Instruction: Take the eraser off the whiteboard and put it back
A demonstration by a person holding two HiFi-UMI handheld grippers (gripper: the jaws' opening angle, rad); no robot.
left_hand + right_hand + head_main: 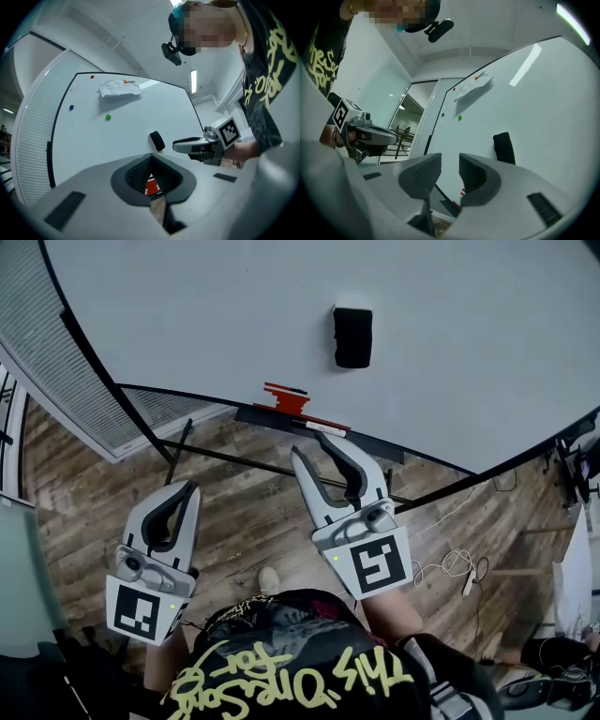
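The black eraser [353, 337] sticks to the whiteboard [206, 306], above and a little right of my right gripper [312, 446]. That gripper points at the board's lower edge and is open, with a narrow empty gap between its jaws [450, 161]. From the right gripper view the eraser [504, 147] lies up and to the right of the jaws, apart from them. My left gripper [192, 487] is lower left, farther from the board, with its tips together on nothing [151, 157]. The left gripper view has the eraser [157, 140] beyond the jaws and the right gripper [187, 144] beside it.
A red holder [286, 397] sits on the board's tray [319, 426]. A crumpled paper [120, 88] and small coloured magnets [108, 117] are higher on the board. A louvred panel [75, 362] stands left of it. Cables [450, 568] lie on the wooden floor at right.
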